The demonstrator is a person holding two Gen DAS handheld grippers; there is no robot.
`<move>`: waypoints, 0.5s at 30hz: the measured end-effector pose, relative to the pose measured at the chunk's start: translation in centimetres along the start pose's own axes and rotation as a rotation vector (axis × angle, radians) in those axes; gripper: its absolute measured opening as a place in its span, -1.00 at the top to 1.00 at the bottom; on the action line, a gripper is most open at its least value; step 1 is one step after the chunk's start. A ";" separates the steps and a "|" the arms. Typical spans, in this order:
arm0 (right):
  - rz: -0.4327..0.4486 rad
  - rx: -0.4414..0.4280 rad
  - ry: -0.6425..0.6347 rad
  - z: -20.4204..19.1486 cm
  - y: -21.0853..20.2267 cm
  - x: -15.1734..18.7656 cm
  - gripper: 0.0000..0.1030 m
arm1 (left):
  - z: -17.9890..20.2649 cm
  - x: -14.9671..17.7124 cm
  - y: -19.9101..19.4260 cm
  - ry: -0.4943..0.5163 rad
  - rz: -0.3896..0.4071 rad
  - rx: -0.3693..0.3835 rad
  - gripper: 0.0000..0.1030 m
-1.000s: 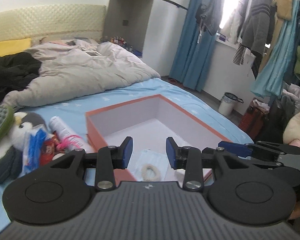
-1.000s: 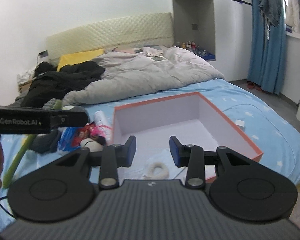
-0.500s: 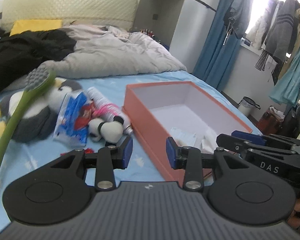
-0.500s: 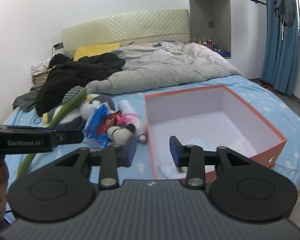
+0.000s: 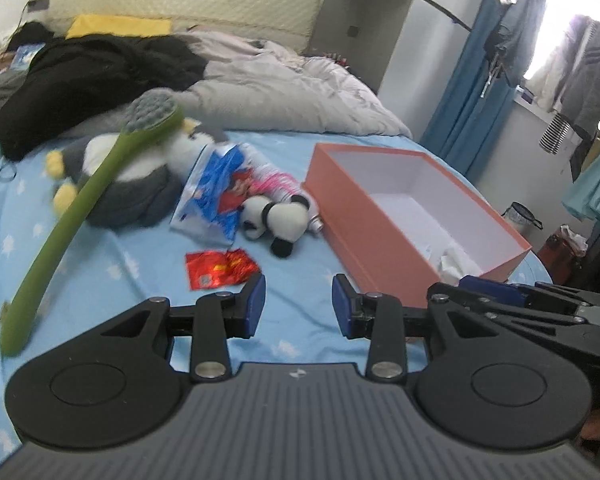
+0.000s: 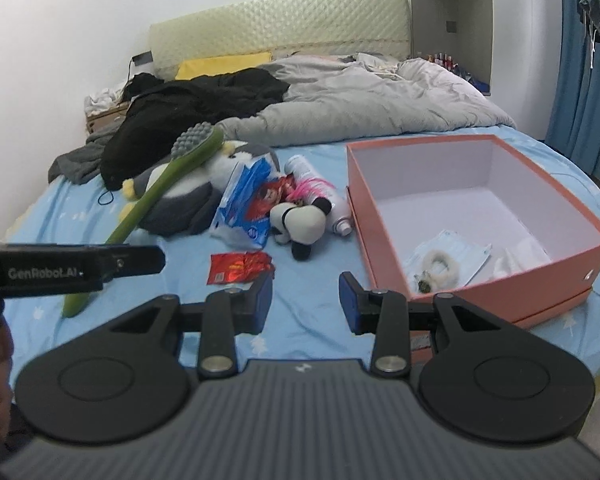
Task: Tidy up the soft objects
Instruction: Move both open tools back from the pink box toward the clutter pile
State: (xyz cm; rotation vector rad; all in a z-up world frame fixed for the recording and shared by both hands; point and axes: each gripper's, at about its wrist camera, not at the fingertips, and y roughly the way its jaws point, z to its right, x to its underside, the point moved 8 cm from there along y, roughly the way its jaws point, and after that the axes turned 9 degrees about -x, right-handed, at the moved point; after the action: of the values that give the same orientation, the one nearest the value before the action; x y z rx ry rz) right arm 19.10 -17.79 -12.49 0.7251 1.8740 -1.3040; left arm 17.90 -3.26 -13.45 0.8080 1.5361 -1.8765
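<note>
An open orange box (image 5: pixel 384 236) (image 6: pixel 592 248) sits on the blue bed and holds a face mask (image 6: pixel 460 250), a fluffy white ring (image 6: pixel 440 262) and tissue (image 5: pixel 458 262). Left of it lie a small panda plush (image 5: pixel 276 220) (image 6: pixel 304 222), a grey penguin plush (image 5: pixel 140 184) (image 6: pixel 188 192), a blue packet (image 5: pixel 212 196) (image 6: pixel 244 204), a red wrapper (image 5: pixel 220 268) (image 6: pixel 238 266) and a white spray can (image 6: pixel 320 196). My left gripper (image 5: pixel 298 306) is open and empty above the sheet near the red wrapper. My right gripper (image 6: pixel 305 302) is open and empty between the wrapper and the box.
A long green back brush (image 5: pixel 84 200) (image 6: pixel 156 196) leans over the penguin. A grey duvet (image 6: pixel 364 100) and black clothes (image 6: pixel 188 108) cover the far half of the bed. Blue curtains (image 5: pixel 476 80) and hanging clothes (image 5: pixel 580 80) stand to the right.
Both grippers have swung left, away from over the box toward the pile of toys and packets. Both stay open and empty.
</note>
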 end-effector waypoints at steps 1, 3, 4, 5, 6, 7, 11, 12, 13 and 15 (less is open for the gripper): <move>-0.004 0.005 -0.003 -0.2 0.0 0.1 0.23 | -0.5 0.4 -0.1 -0.010 -0.006 0.001 0.18; -0.014 0.005 -0.007 -0.6 0.1 0.5 0.23 | -1.3 1.1 0.0 -0.022 -0.020 -0.009 0.18; -0.019 0.004 -0.003 -0.8 0.2 0.6 0.23 | -1.8 1.4 -0.1 -0.029 -0.027 -0.014 0.18; -0.024 0.004 -0.002 -1.0 0.2 0.8 0.23 | -2.1 1.7 0.0 -0.036 -0.032 -0.017 0.17; -0.027 0.003 -0.003 -1.2 0.4 0.9 0.23 | -2.5 1.9 0.0 -0.041 -0.036 -0.019 0.14; -0.032 0.001 -0.005 -1.4 0.6 1.1 0.23 | -2.8 2.1 0.1 -0.044 -0.039 -0.022 0.08; -0.049 -0.012 0.001 -1.8 1.5 1.7 0.23 | -3.4 2.7 0.7 -0.045 -0.047 -0.019 0.07; -0.051 -0.015 0.003 -1.8 1.8 1.8 0.23 | -3.5 2.8 1.0 -0.048 -0.051 -0.020 0.07; -0.054 -0.016 0.007 -1.8 2.1 2.0 0.23 | -3.6 2.9 1.2 -0.052 -0.053 -0.021 0.07; -0.070 -0.013 0.003 -1.6 3.0 2.2 0.23 | -3.8 3.0 2.1 -0.057 -0.059 -0.020 0.07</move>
State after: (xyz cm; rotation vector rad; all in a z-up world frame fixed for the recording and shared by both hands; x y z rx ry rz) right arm 19.83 -15.15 -15.52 0.6604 1.9237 -1.3338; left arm 17.89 -0.08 -17.59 0.7011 1.5561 -1.9071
